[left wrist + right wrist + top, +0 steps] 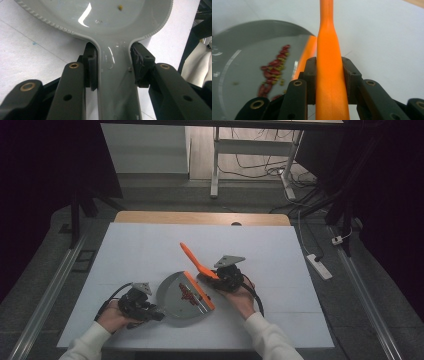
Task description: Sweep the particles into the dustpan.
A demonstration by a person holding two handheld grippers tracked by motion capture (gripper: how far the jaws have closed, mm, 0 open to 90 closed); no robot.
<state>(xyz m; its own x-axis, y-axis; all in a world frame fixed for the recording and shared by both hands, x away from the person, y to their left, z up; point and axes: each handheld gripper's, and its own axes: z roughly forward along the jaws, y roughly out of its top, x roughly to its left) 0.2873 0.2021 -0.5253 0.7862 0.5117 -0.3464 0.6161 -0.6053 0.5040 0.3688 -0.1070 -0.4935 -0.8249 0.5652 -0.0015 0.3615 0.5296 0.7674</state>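
- Table (150, 245), white-topped.
- Grey dustpan (175, 295) lies near its front edge; left gripper (113, 65) clamps the pan's handle.
- Orange brush (197, 262) (handle tilted up) at the pan's orange lip, gripped by right gripper (329, 75).
- Red scraps (273, 71) lie in the pan.

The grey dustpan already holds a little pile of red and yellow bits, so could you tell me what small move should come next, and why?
Probably lift the orange brush clear. The debris already lies inside the grey dustpan, behind its orange lip. The left hand-held gripper clamps the pan's handle; the right hand-held gripper clamps the brush handle.
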